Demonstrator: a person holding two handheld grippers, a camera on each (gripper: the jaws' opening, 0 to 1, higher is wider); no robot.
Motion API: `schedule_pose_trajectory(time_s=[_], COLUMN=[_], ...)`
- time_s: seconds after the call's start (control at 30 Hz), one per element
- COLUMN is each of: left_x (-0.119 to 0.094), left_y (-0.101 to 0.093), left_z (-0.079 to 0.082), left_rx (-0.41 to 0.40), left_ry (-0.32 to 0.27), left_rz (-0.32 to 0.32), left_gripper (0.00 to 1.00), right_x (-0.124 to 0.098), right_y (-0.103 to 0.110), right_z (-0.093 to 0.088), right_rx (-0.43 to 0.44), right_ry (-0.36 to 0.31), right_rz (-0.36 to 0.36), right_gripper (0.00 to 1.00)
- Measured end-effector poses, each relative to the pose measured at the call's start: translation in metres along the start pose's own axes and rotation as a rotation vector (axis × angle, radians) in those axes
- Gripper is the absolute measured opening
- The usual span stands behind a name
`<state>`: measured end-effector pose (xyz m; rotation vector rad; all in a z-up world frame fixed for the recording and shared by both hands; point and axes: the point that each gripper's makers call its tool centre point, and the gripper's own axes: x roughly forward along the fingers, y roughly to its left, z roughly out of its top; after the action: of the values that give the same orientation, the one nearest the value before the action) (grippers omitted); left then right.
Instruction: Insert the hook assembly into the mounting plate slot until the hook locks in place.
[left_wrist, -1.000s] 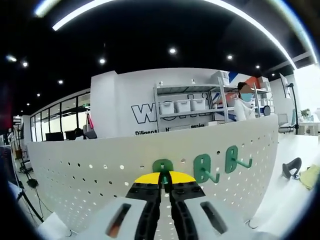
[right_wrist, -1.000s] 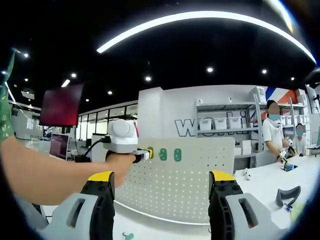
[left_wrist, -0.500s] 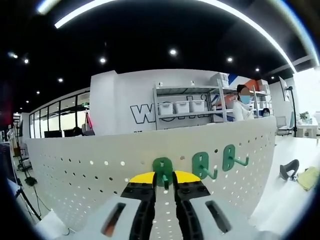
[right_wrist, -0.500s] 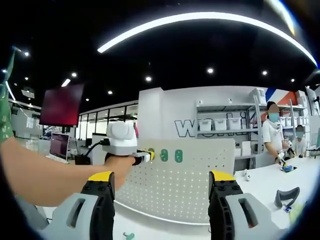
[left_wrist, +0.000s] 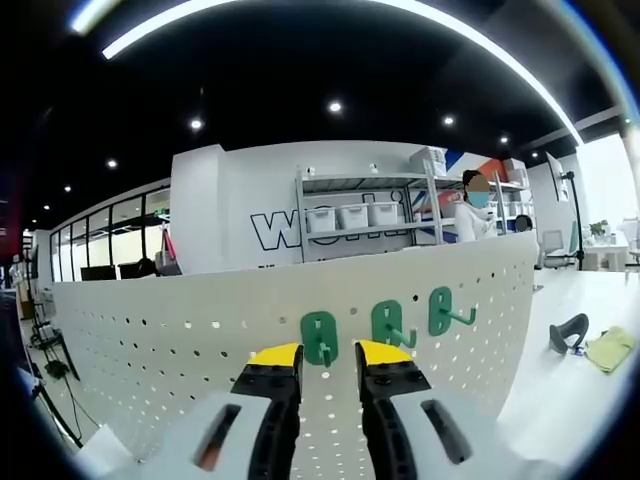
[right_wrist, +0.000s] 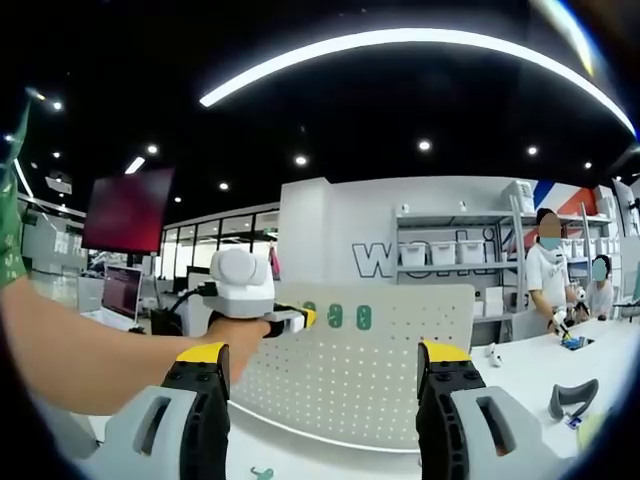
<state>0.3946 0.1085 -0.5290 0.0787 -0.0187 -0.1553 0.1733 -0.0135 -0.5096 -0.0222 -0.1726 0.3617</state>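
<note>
In the right gripper view, the left gripper hides one green hook on the pegboard.

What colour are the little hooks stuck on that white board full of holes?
Green plastic hooks, three in a row on the white perforated board; clearest in the left gripper view.

Materials and finish, as we see them

Mounting plate: we read it as white perforated sheet, matt, smooth, likely painted metal. Green hooks look like moulded plastic, slightly satin; same on the pair beside. Left gripper: jaws are black with yellow tips, matt plastic look, on pale grey smooth shells. Right gripper: same black/yellow/grey finish. From the right gripper view the left gripper's body is white, smooth, faintly glossy plastic. Tabletop is white, smooth, low sheen. Yellow-green item looks like soft cloth.
</note>
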Motion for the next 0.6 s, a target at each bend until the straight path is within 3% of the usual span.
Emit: schedule_pose_trajectory(time_s=[0.17, 0.3, 0.6], left_x=[-0.005, -0.007, -0.013], left_y=[0.0, -0.002, -0.005], left_z=[-0.001, -0.001, -0.008], left_rx=[0.004, -0.048, -0.078], left_ry=[0.005, 0.0, 0.011], left_rz=[-0.017, -0.056, -0.107], left_gripper=[0.31, 0.44, 0.61], right_x=[0.0, 0.0, 0.002], right_y=[0.004, 0.009, 0.016], right_z=[0.002, 0.004, 0.005], right_rx=[0.001, -0.003, -0.005], right_ry=[-0.005, -0.005, -0.005], right_rz=[0.001, 0.007, 0.01], right_gripper=[0.78, 0.78, 0.78])
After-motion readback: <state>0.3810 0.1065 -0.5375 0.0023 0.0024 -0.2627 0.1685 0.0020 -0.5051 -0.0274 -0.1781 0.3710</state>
